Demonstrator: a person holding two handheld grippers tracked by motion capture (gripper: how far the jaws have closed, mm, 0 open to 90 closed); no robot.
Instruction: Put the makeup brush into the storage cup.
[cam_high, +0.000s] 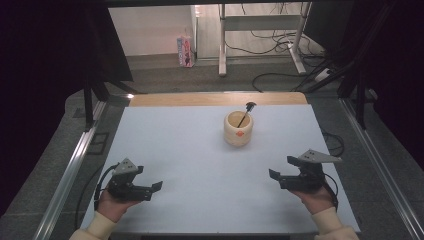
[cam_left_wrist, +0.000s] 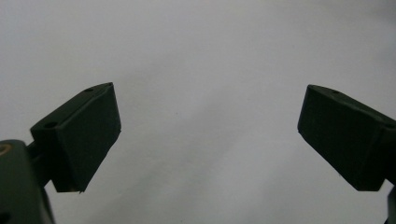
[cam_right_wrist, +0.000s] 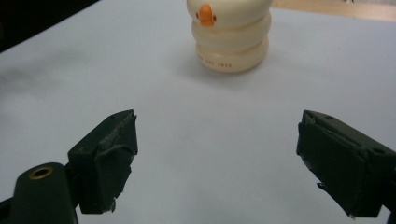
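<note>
The bench (cam_high: 200, 150), covered by a pale sheet with a strip of bare wood along its far edge, carries one thing: a cream, ribbed holder (cam_high: 238, 128) with an orange beak on its front, standing upright toward the far middle, a little right of centre. A thin dark-tipped stick (cam_high: 246, 114) leans out of its mouth toward the far right; it may be a brush or a stirrer, but the high view is too coarse to tell. Both tools rest low near the person's edge, well apart from the holder and from each other. The left tool (cam_high: 155, 189) sits at the near left, jaws spread wide with nothing between them, angled inward over bare sheet. The right tool (cam_high: 274, 176) sits at the near right, jaws likewise wide and empty, aimed up the bench so that the holder (cam_right_wrist: 231, 35) lies ahead of it, left of centre in its own view. Each hand grips its handle from below, wrist low, cream sleeve at the bottom edge. The main risk I see is tipping: the holder looks light, and a jaw brushing the leaning stick or nudging the rim on approach could topple it. A pinch on the rounded ribs could also slip.
</note>
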